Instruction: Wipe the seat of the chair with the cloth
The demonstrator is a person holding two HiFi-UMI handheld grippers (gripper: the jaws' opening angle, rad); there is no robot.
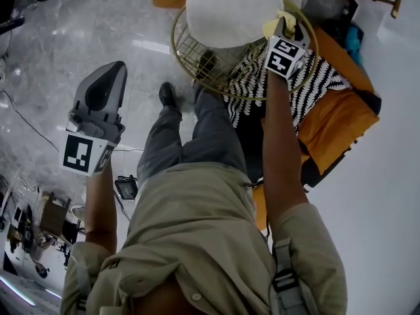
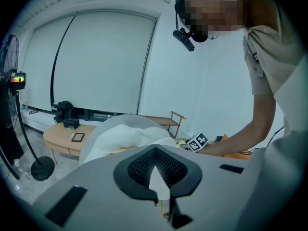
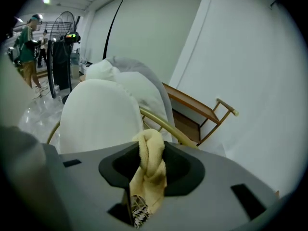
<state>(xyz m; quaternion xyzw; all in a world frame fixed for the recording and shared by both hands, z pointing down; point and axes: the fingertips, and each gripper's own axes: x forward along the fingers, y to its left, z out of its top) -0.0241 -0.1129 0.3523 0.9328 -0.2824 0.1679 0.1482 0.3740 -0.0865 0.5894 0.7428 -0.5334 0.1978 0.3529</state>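
In the head view the chair (image 1: 178, 48), a round basket of gold wire, stood at 12 o'clock ahead of the person's feet. A white cushion (image 1: 230, 12) filled its upper half. A black-and-white patterned fabric (image 1: 248, 79) lay across its lower half and ran out past the rim toward 4 o'clock. There it met an orange cushion (image 1: 335, 123).

The right gripper (image 1: 289, 26) reached out at 1 o'clock, over the chair's right rim and just beside the white cushion. Its jaws were clamped on the yellow cloth (image 3: 150, 153). A rolled fold of the cloth stuck up between the black pads and a looser tail hung below them. In the head view a bit of the cloth showed past the gripper's tip against the cushion's edge. Whether it touched the seat could not be told. Beyond the jaws, the right gripper view showed the cushion at 10 o'clock, the gold rim curving behind the cloth, and a wooden rack (image 3: 202, 107) against the white wall at 2 o'clock.

The left gripper (image 1: 105, 87) was held at 9 o'clock, well apart from the chair, over the grey marble floor (image 1: 52, 44). Its jaws were closed together with nothing between them. The left gripper view looked over them at the white cushion, with the right gripper's marker cube (image 2: 198, 141) just beside it at 3 o'clock.
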